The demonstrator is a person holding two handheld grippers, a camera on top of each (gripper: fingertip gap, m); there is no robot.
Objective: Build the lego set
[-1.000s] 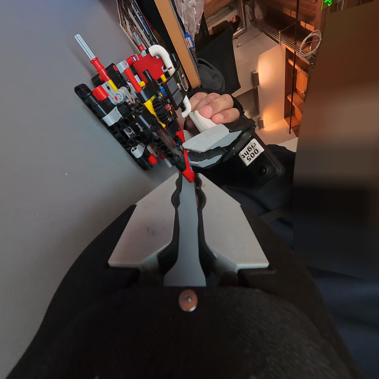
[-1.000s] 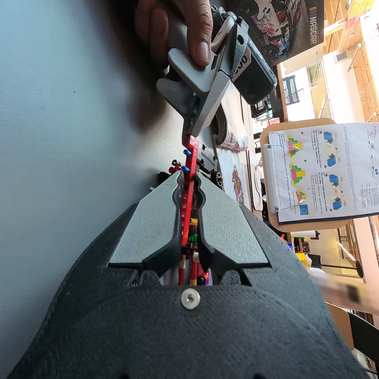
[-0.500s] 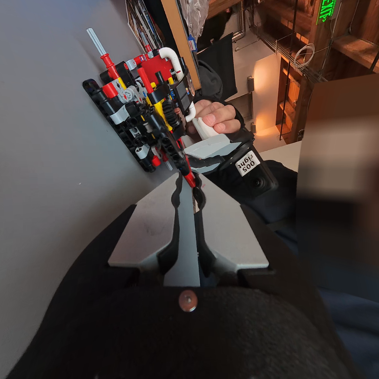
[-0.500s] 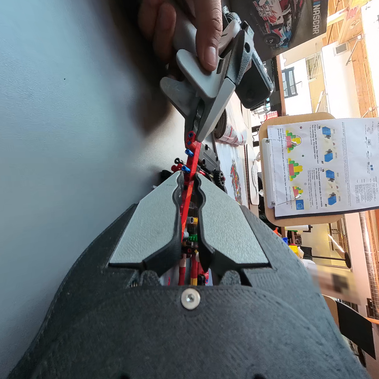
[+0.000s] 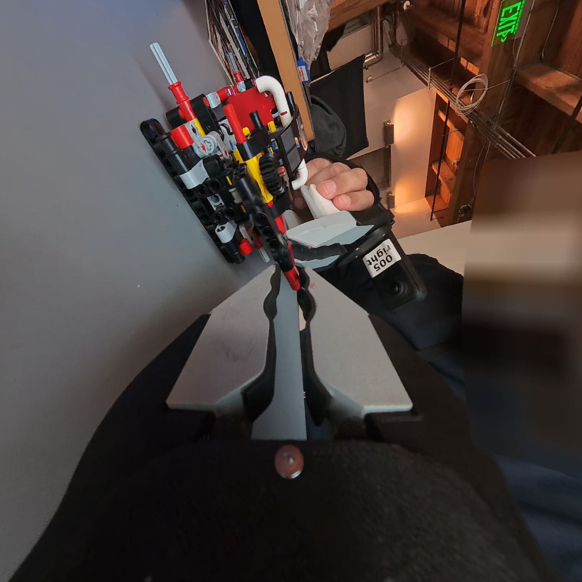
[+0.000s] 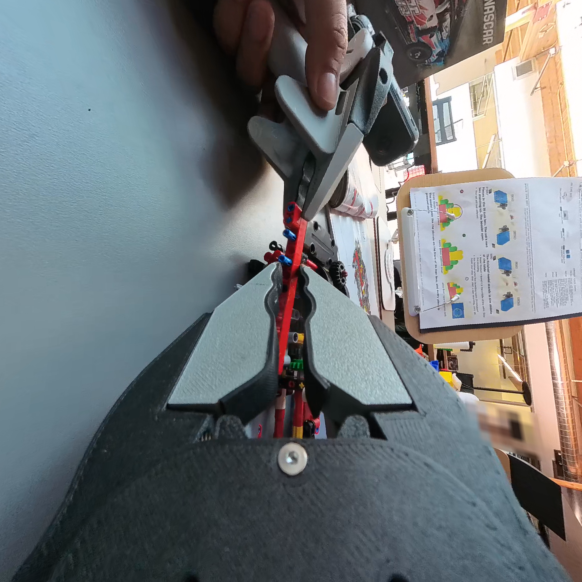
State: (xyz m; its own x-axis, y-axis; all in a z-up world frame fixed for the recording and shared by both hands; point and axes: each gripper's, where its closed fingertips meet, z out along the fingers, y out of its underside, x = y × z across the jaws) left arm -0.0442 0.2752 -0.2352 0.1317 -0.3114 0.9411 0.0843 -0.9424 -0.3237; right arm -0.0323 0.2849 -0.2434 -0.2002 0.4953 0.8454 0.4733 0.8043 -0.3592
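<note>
Both grippers clamp one red beam point(image 6: 291, 271) projecting from the model point(image 5: 233, 176) on the worktop point(image 5: 78, 220): right gripper point(image 6: 289, 271) mid-beam, left gripper point(image 5: 291, 278) on its tip, apparently steadying it.

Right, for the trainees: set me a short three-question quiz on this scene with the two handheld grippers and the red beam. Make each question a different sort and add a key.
1. Multiple choice: the pins stuck in the red beam are A green, B blue, C white.
2. True or false: the red beam runs between the fingers of the right gripper.
3. Fill in: in the right wrist view, the beam's far end sits at the fingertips of the ____ gripper.

Key: 1 B; 2 true; 3 left gripper.
</note>
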